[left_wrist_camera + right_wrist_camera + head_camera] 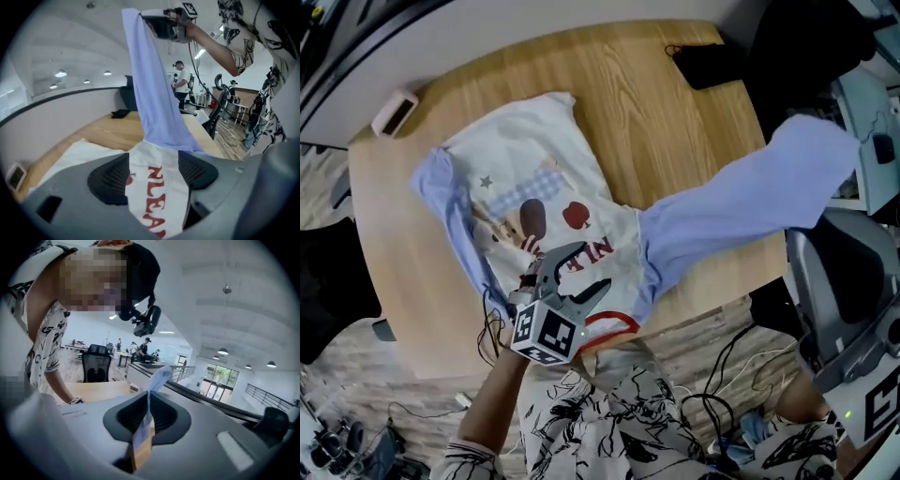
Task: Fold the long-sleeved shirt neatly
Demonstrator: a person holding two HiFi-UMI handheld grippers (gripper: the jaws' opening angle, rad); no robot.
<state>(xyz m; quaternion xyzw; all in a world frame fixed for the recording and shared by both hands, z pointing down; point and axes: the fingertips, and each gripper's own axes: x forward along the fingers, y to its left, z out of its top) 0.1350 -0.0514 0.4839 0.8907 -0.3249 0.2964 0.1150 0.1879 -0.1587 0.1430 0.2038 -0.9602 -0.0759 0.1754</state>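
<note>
Red letters "NLEA" (pixel 152 187) read on the white shirt (pixel 553 169), which lies spread on the table (pixel 675 112); the left gripper (pixel 592 267) is over its near end, jaws spread, with the printed cloth between them and not squeezed. The right gripper (pixel 147 411) is pressed together, pinching the blue sleeve (pixel 741 202) up off the table's right side, which it hides in head view. A small white box (pixel 394 111) sits at the far left corner, a black thing (pixel 712 61) at the far edge, cables (pixel 736 370) on the floor, and a chair (pixel 96 366) behind.
</note>
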